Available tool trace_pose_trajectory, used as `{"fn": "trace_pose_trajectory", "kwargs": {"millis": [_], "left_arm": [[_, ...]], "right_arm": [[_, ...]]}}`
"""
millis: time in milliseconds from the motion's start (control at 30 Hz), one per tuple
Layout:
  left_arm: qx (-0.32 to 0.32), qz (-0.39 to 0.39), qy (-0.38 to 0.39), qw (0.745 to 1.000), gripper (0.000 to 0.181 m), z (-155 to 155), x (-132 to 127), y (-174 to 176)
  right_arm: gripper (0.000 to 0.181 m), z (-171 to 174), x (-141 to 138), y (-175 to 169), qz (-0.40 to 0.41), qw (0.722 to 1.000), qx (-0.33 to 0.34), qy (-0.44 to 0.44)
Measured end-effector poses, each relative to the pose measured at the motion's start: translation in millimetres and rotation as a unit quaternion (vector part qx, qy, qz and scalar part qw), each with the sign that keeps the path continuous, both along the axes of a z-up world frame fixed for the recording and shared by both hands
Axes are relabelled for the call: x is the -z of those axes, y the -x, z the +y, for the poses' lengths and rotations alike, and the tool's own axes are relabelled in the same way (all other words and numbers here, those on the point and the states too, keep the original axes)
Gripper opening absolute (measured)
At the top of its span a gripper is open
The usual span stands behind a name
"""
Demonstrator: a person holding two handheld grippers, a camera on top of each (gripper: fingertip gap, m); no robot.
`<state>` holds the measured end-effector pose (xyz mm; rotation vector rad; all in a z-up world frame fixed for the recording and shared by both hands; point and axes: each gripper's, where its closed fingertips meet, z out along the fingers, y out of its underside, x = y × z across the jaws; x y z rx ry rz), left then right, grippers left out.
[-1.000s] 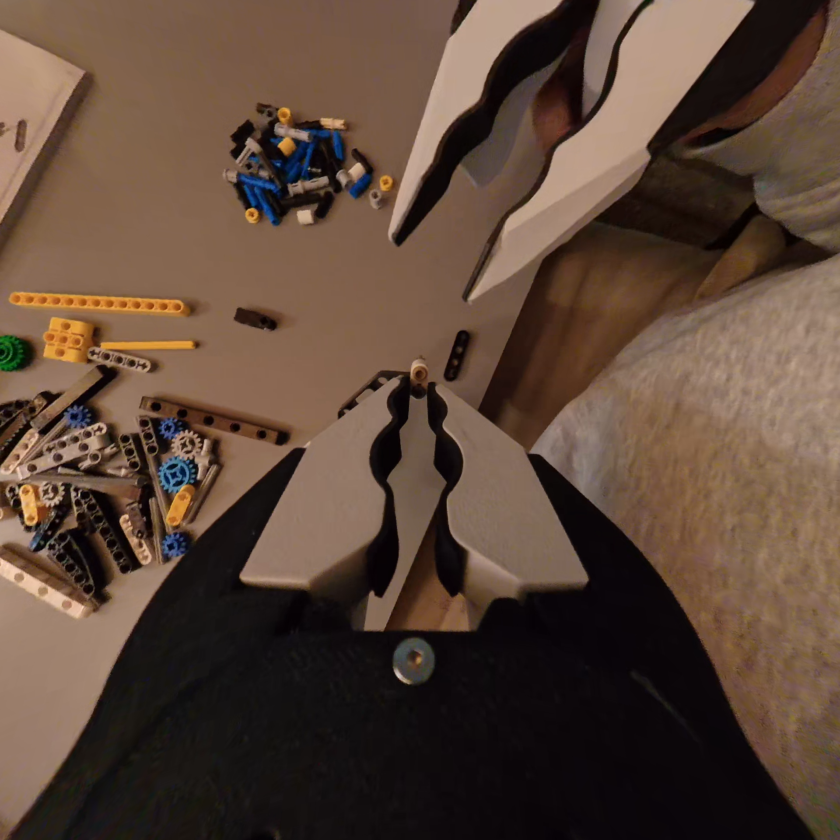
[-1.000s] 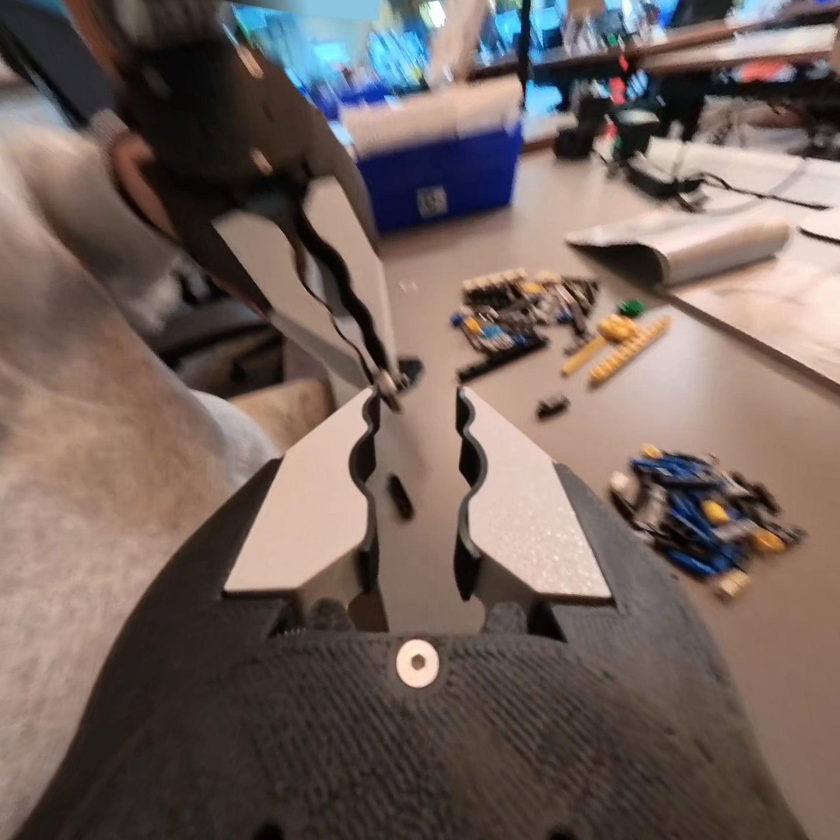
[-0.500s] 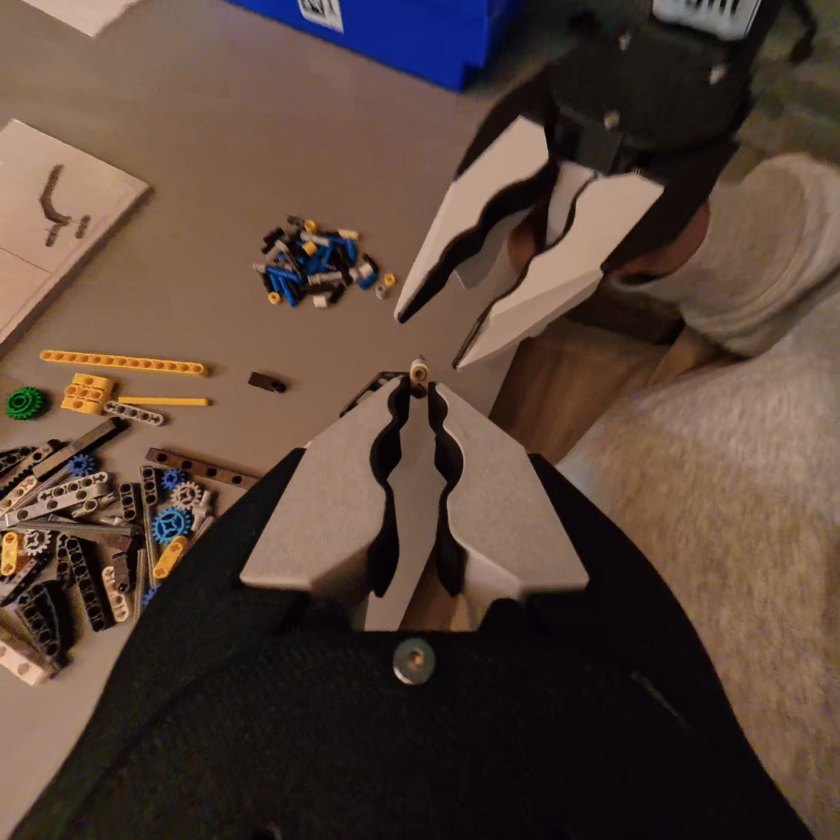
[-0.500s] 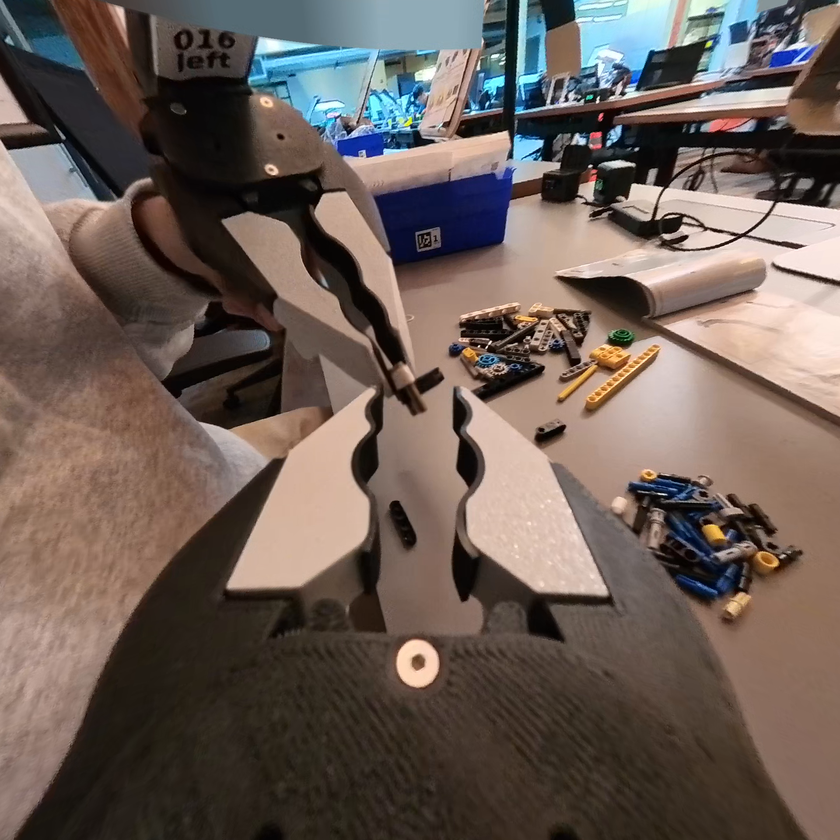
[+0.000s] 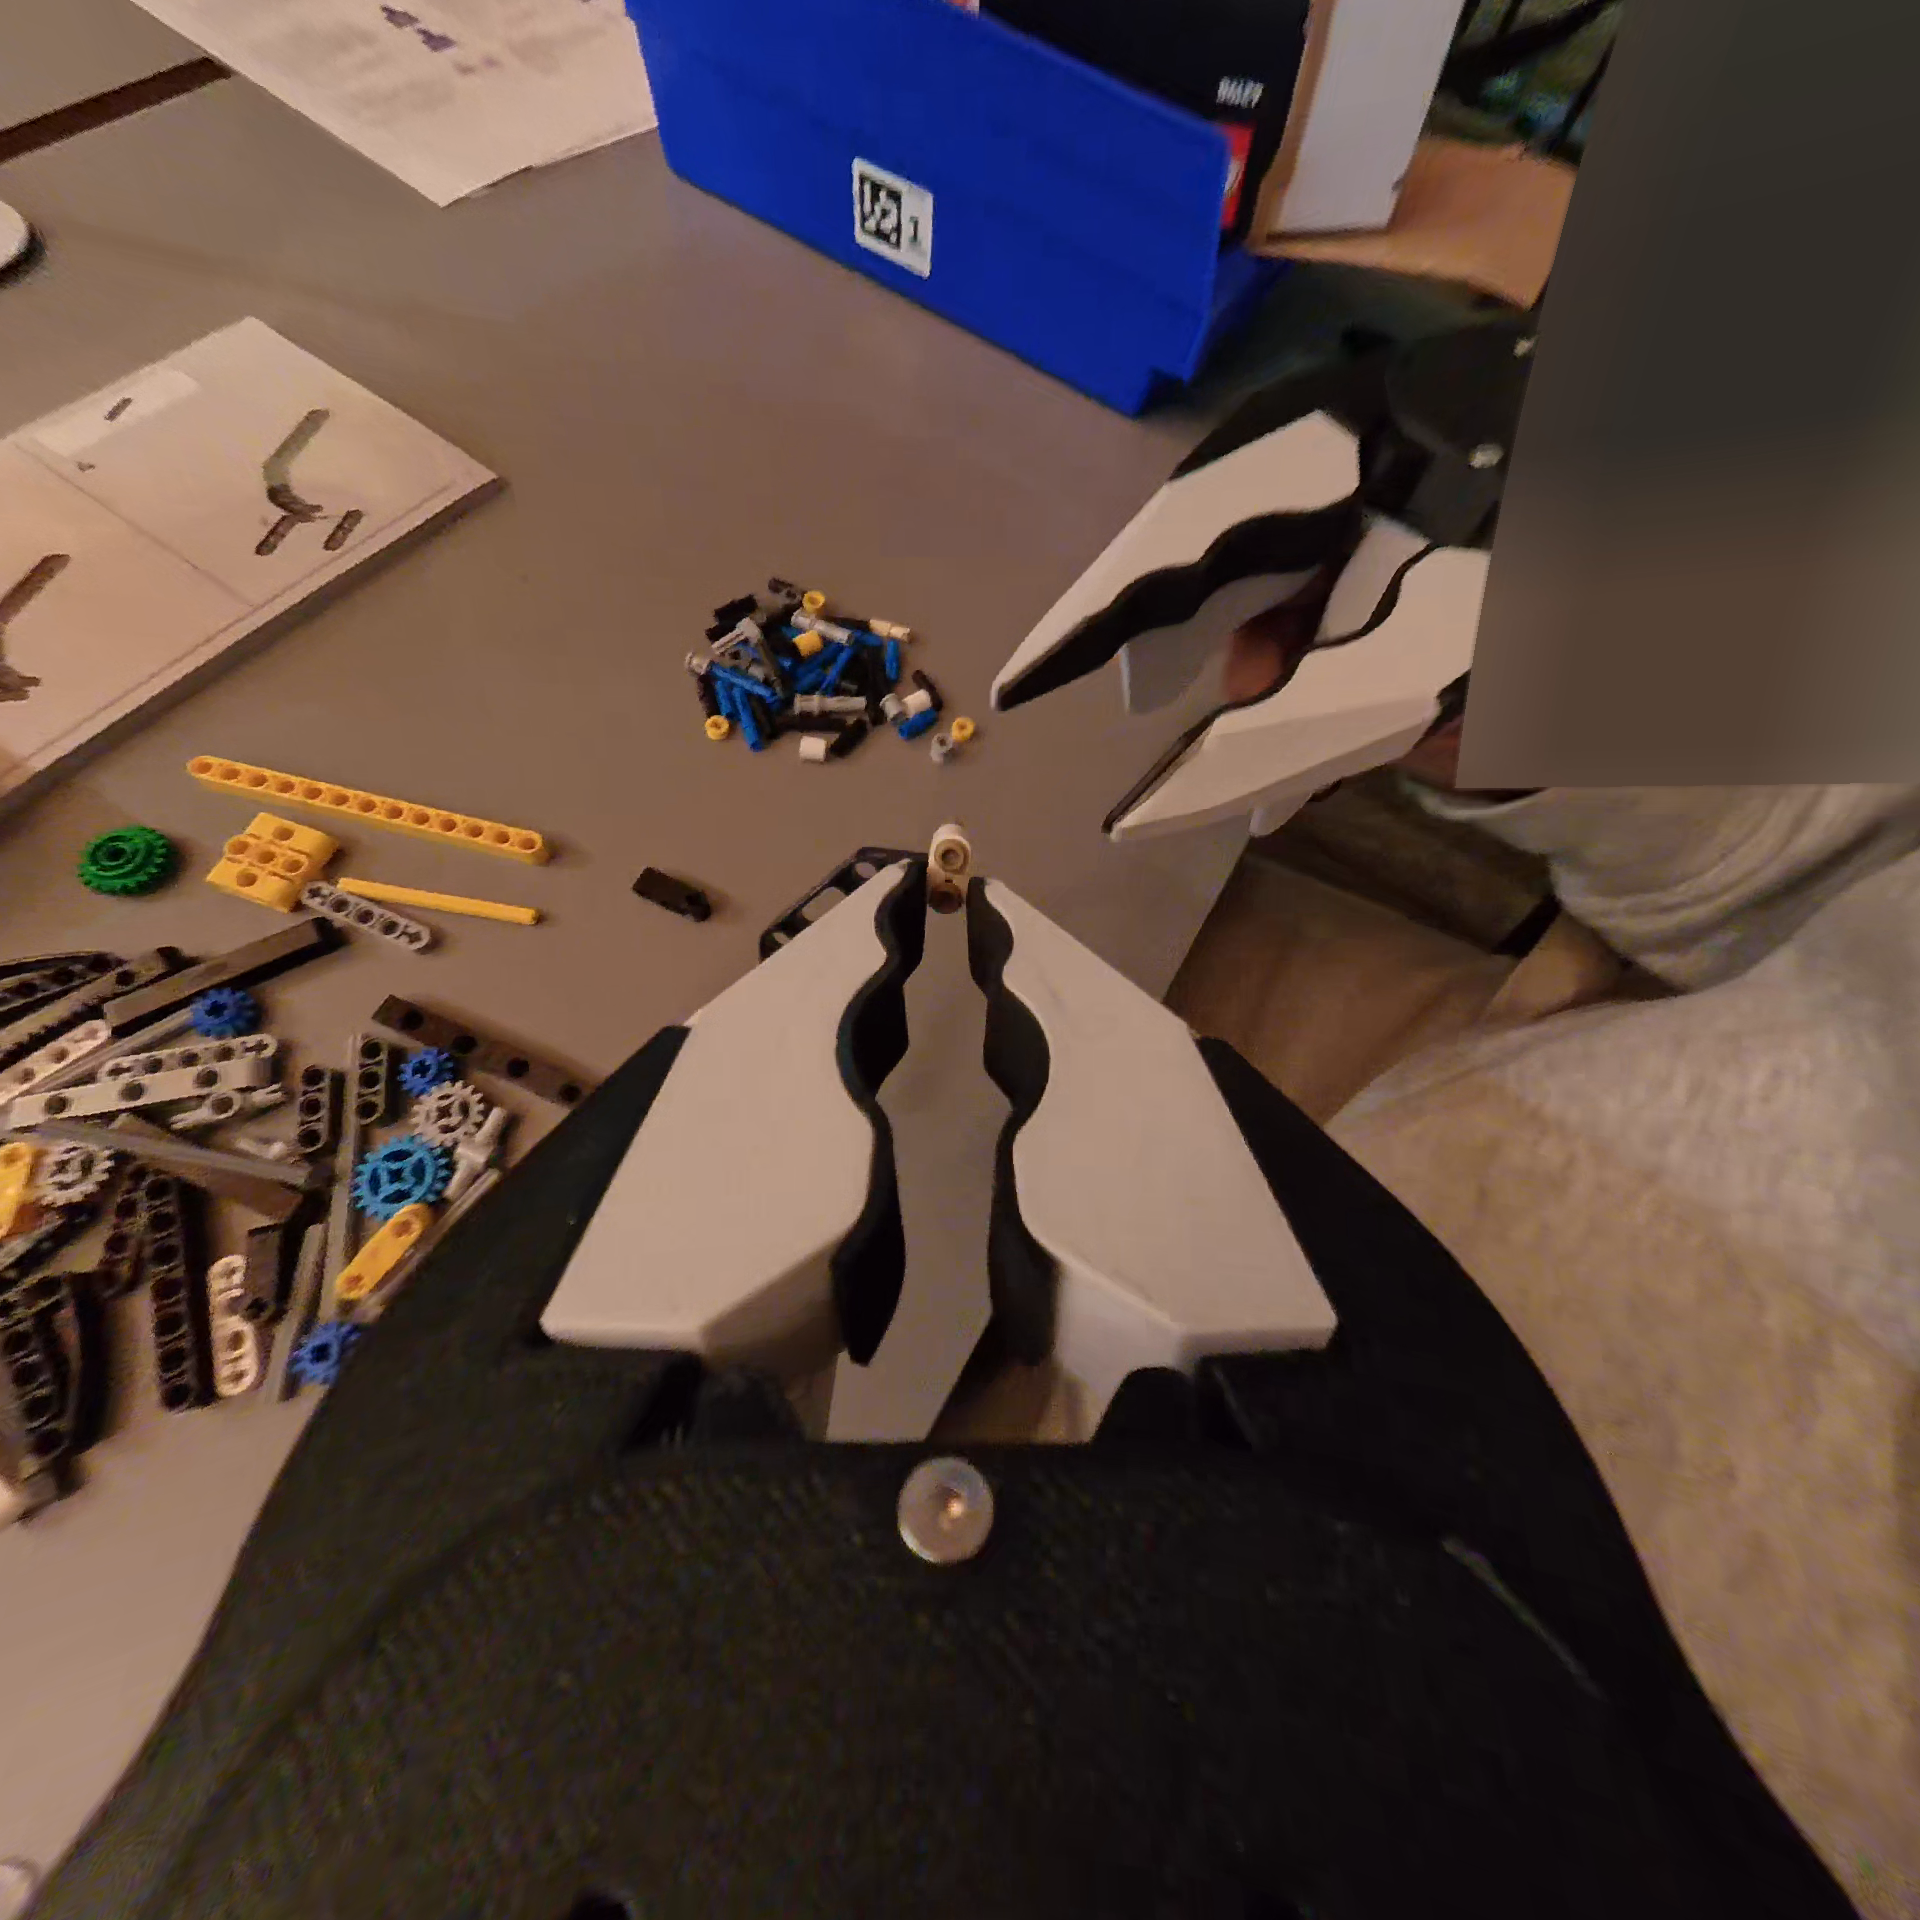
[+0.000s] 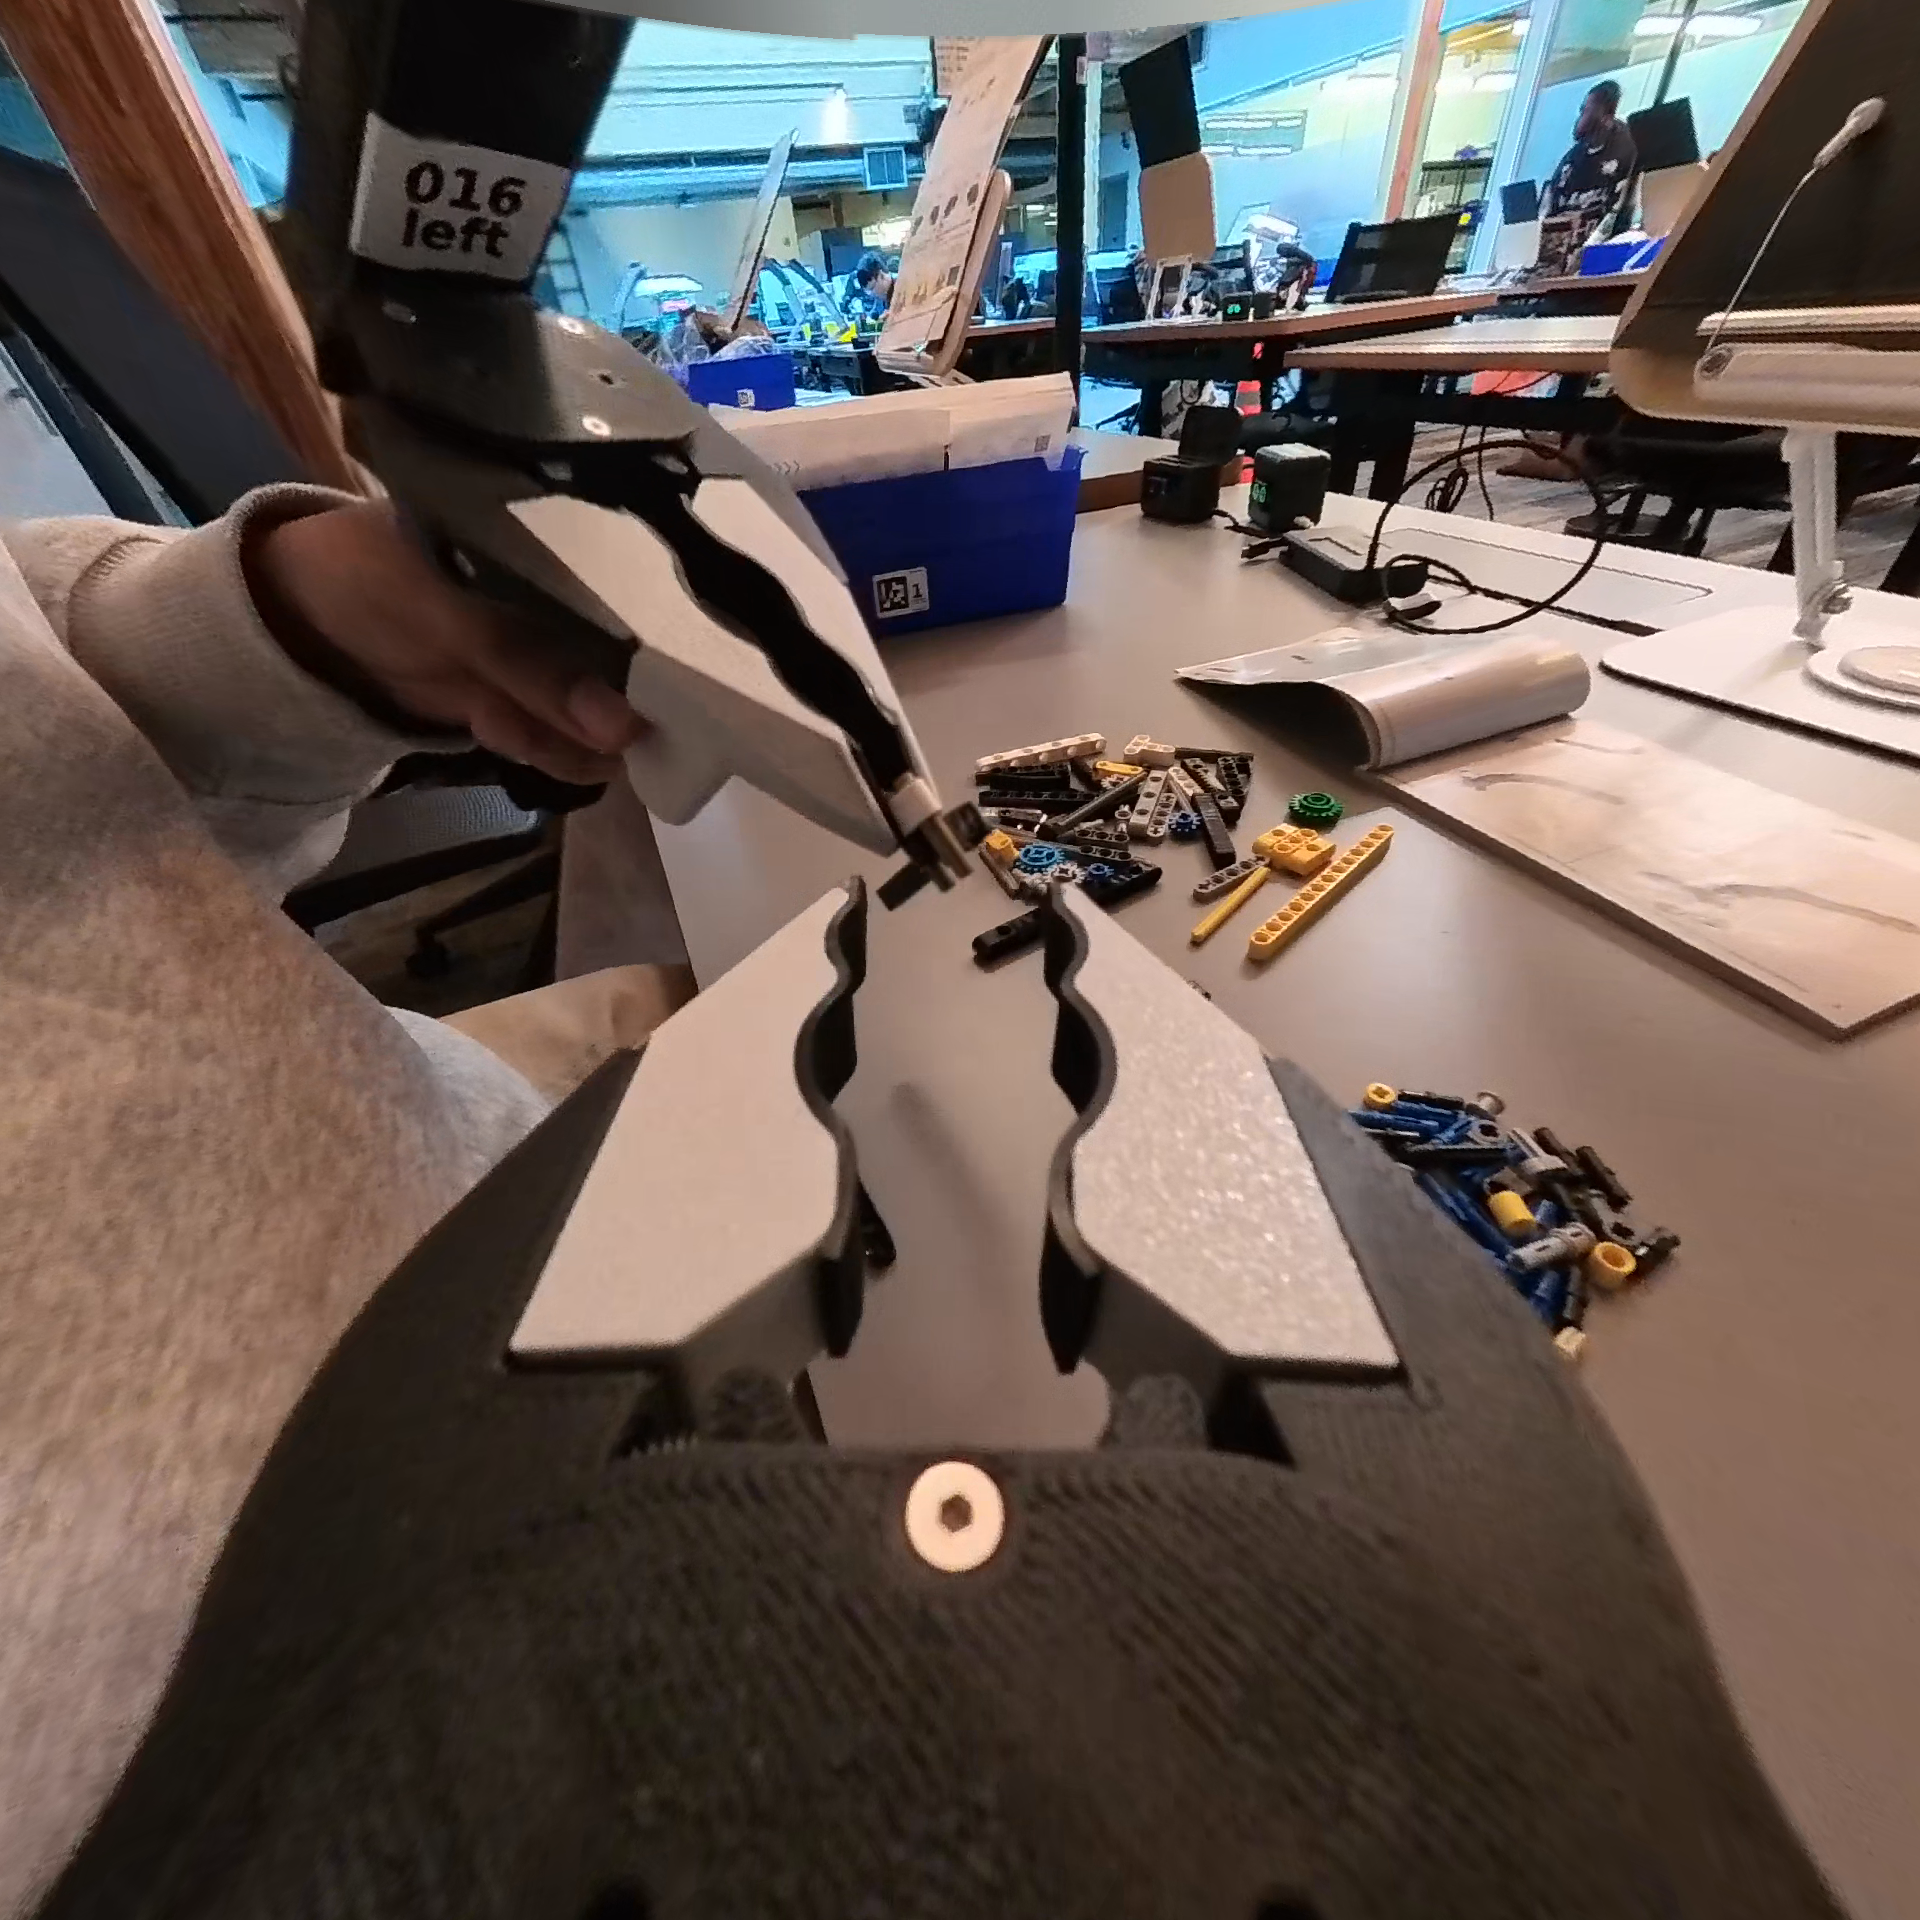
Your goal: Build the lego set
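The small pale connector (image 5: 949, 854) sat pinched right at the tips of the left gripper (image 5: 945, 883), its jaws drawn nearly together on it; a light round head poked out beyond the tips, and from the right wrist view the same piece (image 6: 925, 826) showed a white collar with a dark stub below it. It hung above the near edge of the table (image 5: 582, 395), clear of the surface. The right gripper (image 6: 956, 904) stood wide open with nothing between its jaws, held just beside the left one's tips, and in the left wrist view it (image 5: 1049, 764) pointed in from the right, apart from the connector.

Below lay a single black pin piece (image 5: 671, 892). Farther out sat a heap of blue, black and yellow pins (image 5: 821, 675), a long yellow beam (image 5: 366, 809), a yellow block (image 5: 272, 860), a green gear (image 5: 127, 858), and a spread of black and grey beams with blue gears (image 5: 187, 1153).

The table was flat grey. An open instruction booklet (image 5: 208, 540) lay at its left, a blue bin (image 5: 935, 197) at the far edge. Beyond it the room was a bright open workspace with more desks and screens.
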<state>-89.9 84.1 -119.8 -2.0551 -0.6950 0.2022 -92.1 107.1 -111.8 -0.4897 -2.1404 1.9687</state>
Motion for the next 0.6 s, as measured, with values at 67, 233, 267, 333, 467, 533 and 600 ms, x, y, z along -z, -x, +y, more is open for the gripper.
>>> {"fn": "trace_pose_trajectory", "kwargs": {"millis": [67, 233, 267, 333, 467, 533, 600], "left_arm": [[0.001, 0.007, 0.028, 1.0, 0.007, -3, 6, 0], [0.04, -0.006, 0.161, 0.986, 0.007, -23, 34, -11], [0.05, -0.006, 0.194, 0.98, 0.007, -29, 39, -14], [0.07, -0.005, 0.238, 0.969, 0.007, -35, 45, -20], [0.087, -0.013, 0.228, 0.97, 0.007, -28, 44, -24], [0.091, -0.016, 0.209, 0.974, 0.007, -21, 43, -25], [0.095, -0.019, 0.194, 0.976, 0.007, -15, 43, -25]], "right_arm": [[0.033, 1, 0, 1, -0.001, 1.0, 0.002, 0.001], [0.04, 2, 12, 1, -0.007, 0.999, -0.002, -0.042], [0.042, 2, 18, -1, -0.01, 0.998, -0.01, -0.064], [0.043, 1, 33, -4, -0.013, 0.994, -0.022, -0.11], [0.042, -6, 41, -11, -0.003, 0.99, -0.036, -0.138], [0.041, -9, 32, -13, 0.009, 0.993, -0.036, -0.116], [0.04, -11, 23, -15, 0.016, 0.995, -0.038, -0.092]]}}
